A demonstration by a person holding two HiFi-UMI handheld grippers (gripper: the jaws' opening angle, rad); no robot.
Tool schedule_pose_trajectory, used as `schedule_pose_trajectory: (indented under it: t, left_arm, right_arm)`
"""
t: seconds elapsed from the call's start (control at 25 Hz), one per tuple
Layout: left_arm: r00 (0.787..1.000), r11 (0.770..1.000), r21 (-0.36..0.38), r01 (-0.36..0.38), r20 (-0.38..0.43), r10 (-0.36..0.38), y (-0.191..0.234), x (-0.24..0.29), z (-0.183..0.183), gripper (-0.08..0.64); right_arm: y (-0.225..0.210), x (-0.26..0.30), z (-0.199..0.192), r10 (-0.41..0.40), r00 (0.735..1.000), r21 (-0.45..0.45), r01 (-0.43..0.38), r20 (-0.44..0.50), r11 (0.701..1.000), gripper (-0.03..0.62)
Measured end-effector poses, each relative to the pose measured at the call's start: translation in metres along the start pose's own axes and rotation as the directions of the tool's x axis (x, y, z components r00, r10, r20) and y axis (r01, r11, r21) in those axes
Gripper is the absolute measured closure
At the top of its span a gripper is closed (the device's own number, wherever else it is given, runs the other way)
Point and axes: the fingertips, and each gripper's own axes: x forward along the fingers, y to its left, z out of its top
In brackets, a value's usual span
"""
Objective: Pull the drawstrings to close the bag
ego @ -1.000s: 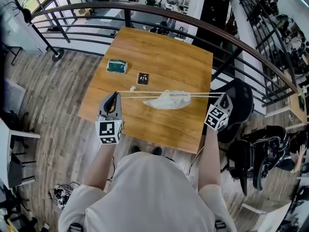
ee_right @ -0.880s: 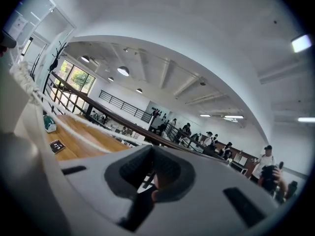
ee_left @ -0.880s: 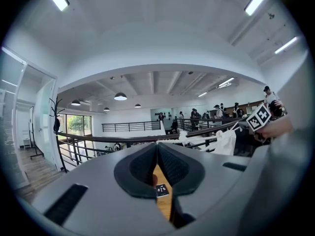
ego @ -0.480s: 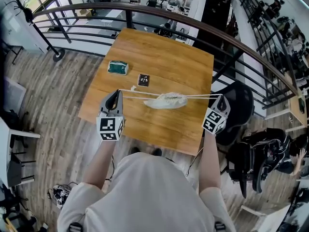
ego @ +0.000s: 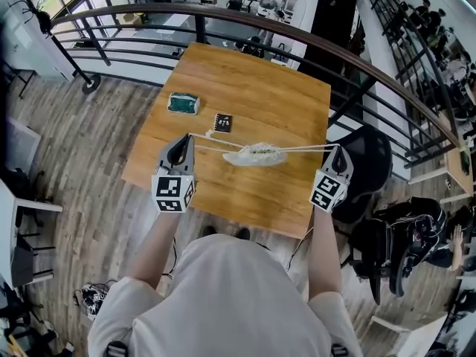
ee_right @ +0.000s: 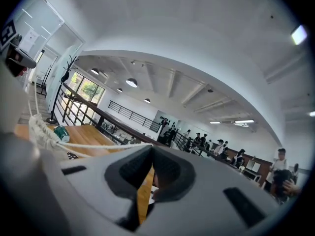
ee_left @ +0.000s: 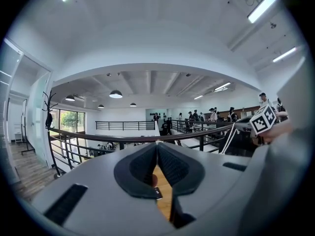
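**Head view.** I hold the left gripper [ego: 183, 141] and the right gripper [ego: 336, 150] well apart above the table [ego: 253, 73]. The bag [ego: 256, 153], white and bunched, lies between them over the table's near half. I cannot tell whether it touches the wood. The drawstrings [ego: 212, 143] run taut from the bag to both grippers.

**Left gripper view.** The jaws are pressed together at their tips on the drawstrings.

**Right gripper view.** The jaws are likewise closed, with the drawstrings entering at the tips.

A green object [ego: 181, 103] and a black card [ego: 222, 122] lie beyond the bag.
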Motion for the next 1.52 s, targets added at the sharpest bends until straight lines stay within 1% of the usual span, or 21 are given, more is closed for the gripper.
schedule_pose_trajectory:
  t: [0.4,0.76,1.0,1.24,1.52]
  left_arm:
    - [0.999,0.998,-0.018,0.054,-0.001,-0.054,-0.013,0.0,0.001,0.56]
    - [0.994,0.994,-0.051,0.102,-0.027,-0.103,-0.02,0.001,-0.008,0.56]
    - [0.989,0.989,-0.061,0.137,-0.04,-0.139,-0.032,0.0,-0.016,0.56]
    - [0.978,0.978,-0.058,0.202,-0.037,-0.204,-0.046,-0.003,-0.018,0.56]
    - [0.974,0.973,-0.061,0.221,-0.039,-0.224,-0.056,-0.003,-0.021,0.56]
  right_arm:
    - [0.028,-0.028,0.027,0.086,0.994,0.007,-0.087,0.073,0.996,0.584]
    - [0.051,-0.046,0.038,0.158,0.984,0.028,-0.161,0.088,0.987,0.584]
    - [0.062,-0.055,0.039,0.217,0.971,0.047,-0.223,0.098,0.974,0.584]
    - [0.075,-0.068,0.039,0.283,0.953,0.076,-0.292,0.111,0.954,0.584]
    - [0.08,-0.076,0.031,0.319,0.941,0.088,-0.33,0.113,0.94,0.584]
